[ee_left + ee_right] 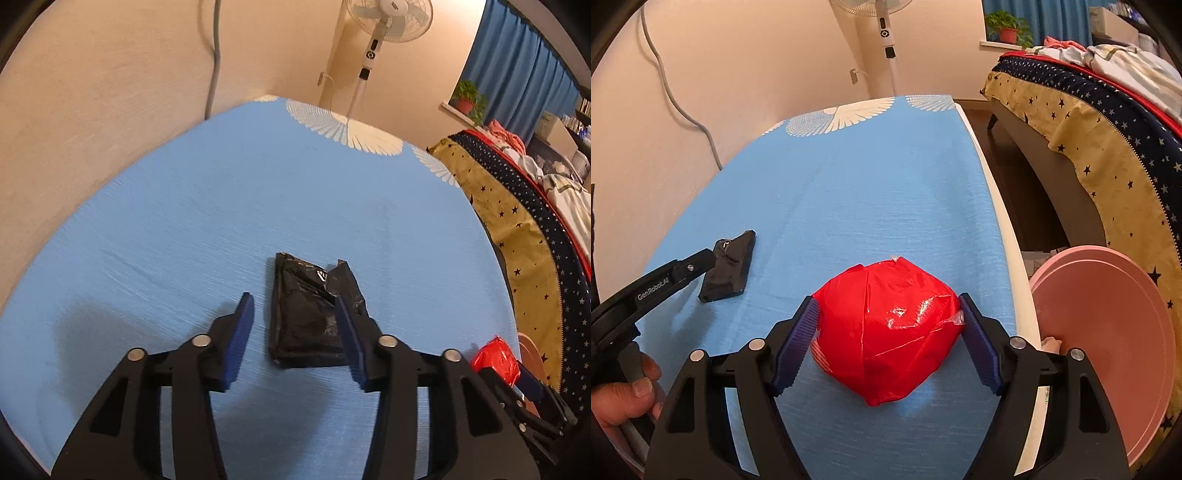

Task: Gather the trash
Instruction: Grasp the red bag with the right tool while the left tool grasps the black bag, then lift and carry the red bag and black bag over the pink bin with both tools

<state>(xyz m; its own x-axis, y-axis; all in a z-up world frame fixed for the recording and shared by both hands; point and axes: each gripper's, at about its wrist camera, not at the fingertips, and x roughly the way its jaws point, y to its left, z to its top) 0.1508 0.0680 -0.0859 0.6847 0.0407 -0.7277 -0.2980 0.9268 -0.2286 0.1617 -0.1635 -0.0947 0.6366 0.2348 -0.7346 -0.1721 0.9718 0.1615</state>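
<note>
The right claw (886, 343) is spread around the red bag (886, 332) on the counter (868, 184); the left claw (295, 332) is spread over the black bag (306, 314). Both bags look light, soft and slippery. Pinch at mid-body folds.

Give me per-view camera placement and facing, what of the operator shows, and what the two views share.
Left wrist: sits on the left gripper, looking forward and down along its open fingers at the folded black bag on the blue table; no hand shows.
Right wrist: sits on the right gripper, facing the same way, its fingers around the red bag; the person's left hand shows.
Shared: both bags, the table, the fan, the starred bedspread.
</note>
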